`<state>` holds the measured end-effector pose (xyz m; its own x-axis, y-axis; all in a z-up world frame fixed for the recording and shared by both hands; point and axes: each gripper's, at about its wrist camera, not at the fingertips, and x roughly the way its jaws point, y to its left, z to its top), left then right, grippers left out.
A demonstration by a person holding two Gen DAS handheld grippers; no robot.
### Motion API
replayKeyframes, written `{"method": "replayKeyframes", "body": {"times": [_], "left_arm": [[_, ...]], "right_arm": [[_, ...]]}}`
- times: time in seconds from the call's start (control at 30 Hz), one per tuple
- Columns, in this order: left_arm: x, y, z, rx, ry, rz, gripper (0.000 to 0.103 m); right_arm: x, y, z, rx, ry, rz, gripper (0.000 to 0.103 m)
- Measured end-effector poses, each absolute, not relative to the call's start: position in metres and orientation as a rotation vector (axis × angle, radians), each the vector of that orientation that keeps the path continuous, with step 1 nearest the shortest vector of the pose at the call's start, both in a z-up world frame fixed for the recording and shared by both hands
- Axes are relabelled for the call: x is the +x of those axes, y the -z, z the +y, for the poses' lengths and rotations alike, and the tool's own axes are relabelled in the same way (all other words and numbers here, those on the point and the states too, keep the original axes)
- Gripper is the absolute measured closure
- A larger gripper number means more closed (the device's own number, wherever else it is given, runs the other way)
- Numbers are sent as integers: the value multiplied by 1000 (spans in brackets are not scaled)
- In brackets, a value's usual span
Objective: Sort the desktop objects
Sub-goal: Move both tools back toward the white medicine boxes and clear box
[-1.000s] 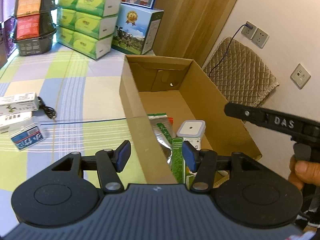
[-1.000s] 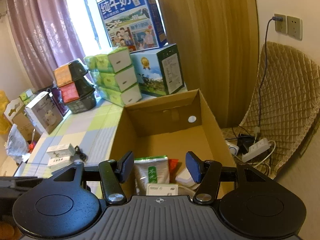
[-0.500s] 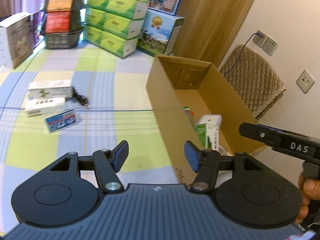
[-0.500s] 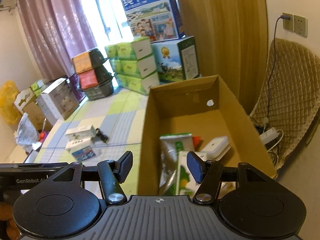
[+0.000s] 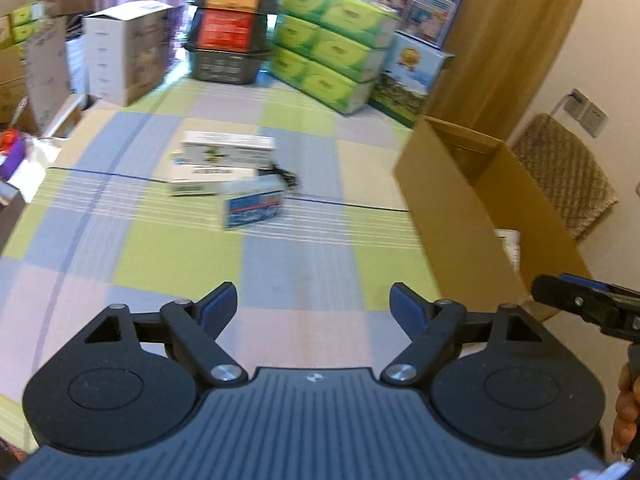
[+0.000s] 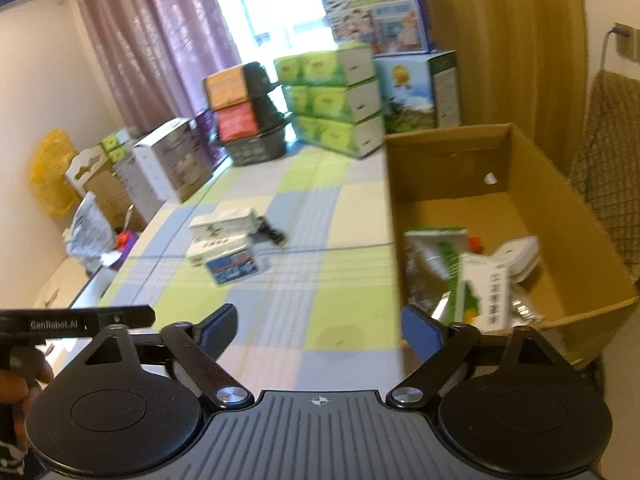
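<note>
Three small boxes lie together mid-table: a white one with green print (image 5: 228,153) (image 6: 223,222), a flat white one (image 5: 196,187), and a blue-and-white one (image 5: 253,204) (image 6: 233,267). A black cable (image 5: 286,178) (image 6: 272,234) lies beside them. The open cardboard box (image 5: 460,208) (image 6: 560,216) at the table's right edge holds a silver-green pouch (image 6: 430,256), a green-white carton (image 6: 486,296) and a white case (image 6: 518,254). My left gripper (image 5: 314,306) is open over bare tablecloth, well short of the small boxes. My right gripper (image 6: 318,326) is open beside the box's left wall, empty.
Green tissue packs (image 5: 336,48), milk cartons (image 5: 412,68), stacked black baskets (image 5: 230,40) and a white carton (image 5: 124,56) line the table's far side. A quilted chair (image 5: 564,168) stands right of the box. Checked tablecloth (image 5: 160,248) lies between grippers and boxes.
Both grippers swung left, away from the cardboard box and toward the small boxes on the table. The box shifted to the right of both views. Both stayed open.
</note>
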<state>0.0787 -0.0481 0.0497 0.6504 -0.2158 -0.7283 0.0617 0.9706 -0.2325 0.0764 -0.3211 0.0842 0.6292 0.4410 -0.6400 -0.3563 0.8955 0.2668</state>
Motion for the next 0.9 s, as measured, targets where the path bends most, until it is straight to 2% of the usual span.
{"method": "replayKeyframes", "body": {"times": [0.1,0.27,0.67,0.9], "left_arm": [[73,-47,-25,-202,124,848,10],[68,-40,3,-191,79,857,3],[73,-28,35,-151,58,887,2],[91,-27,40,23,118,898,2]], "right_arm": [[73,-77,-302,109,-482,776,3],[66,-63,-279,87,-516,813,2],[66,-47,-248,17,-555,856,2],[82,-47,-221,-139,-645,843,2]]}}
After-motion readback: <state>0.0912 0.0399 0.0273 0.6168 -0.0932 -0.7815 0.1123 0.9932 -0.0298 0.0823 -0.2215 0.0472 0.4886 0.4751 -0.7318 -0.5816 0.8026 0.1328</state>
